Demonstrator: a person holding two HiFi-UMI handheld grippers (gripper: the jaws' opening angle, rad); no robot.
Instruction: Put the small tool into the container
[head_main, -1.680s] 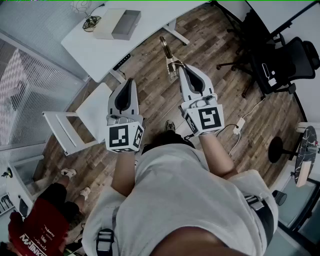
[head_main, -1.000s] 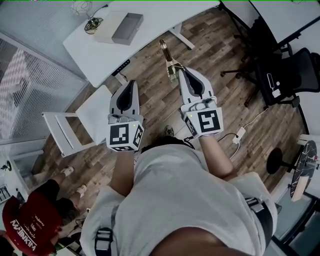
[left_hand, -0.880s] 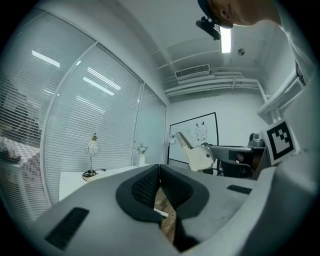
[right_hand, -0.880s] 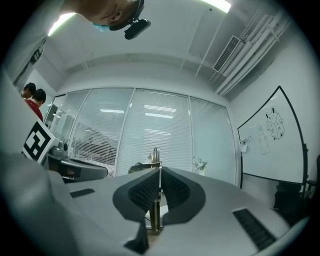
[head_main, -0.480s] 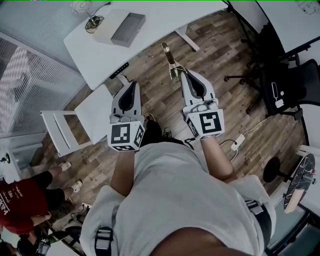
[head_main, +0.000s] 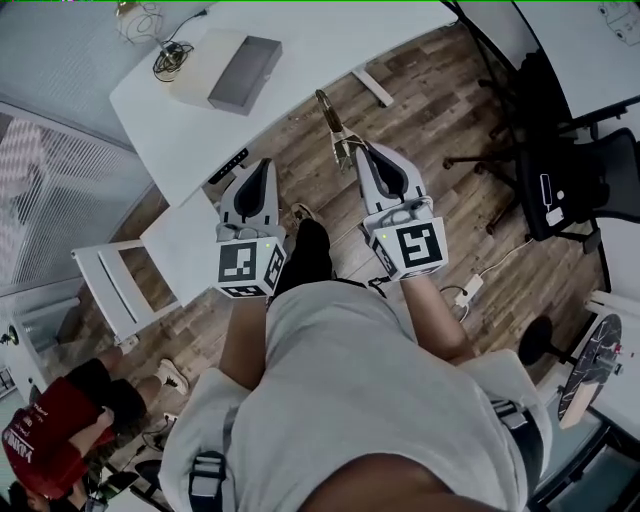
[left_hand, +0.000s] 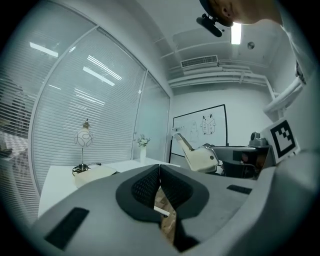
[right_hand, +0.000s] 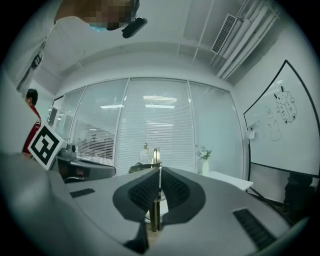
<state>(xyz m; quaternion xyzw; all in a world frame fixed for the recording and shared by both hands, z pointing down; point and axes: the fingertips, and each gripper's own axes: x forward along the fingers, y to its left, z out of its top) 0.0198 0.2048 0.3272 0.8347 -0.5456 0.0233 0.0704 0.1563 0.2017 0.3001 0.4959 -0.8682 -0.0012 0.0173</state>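
You have the small brass tool (head_main: 333, 118) in your right gripper (head_main: 356, 150); its jaws are closed on the shaft, and the tool sticks out ahead of them. Your left gripper (head_main: 262, 165) is closed with nothing between the jaws. The grey container (head_main: 243, 62) lies on the white desk (head_main: 300, 40), well apart from the tool. So the picking is done; I judge that bringing the tool to the desk and placing it inside are left

small tool (head_main: 333, 118): brass, slender, pointing ahead (tail in right gripper (head_main: 356, 152) jaws) | container (head_main: 243, 74): grey, on desk (head_main: 300, 40)
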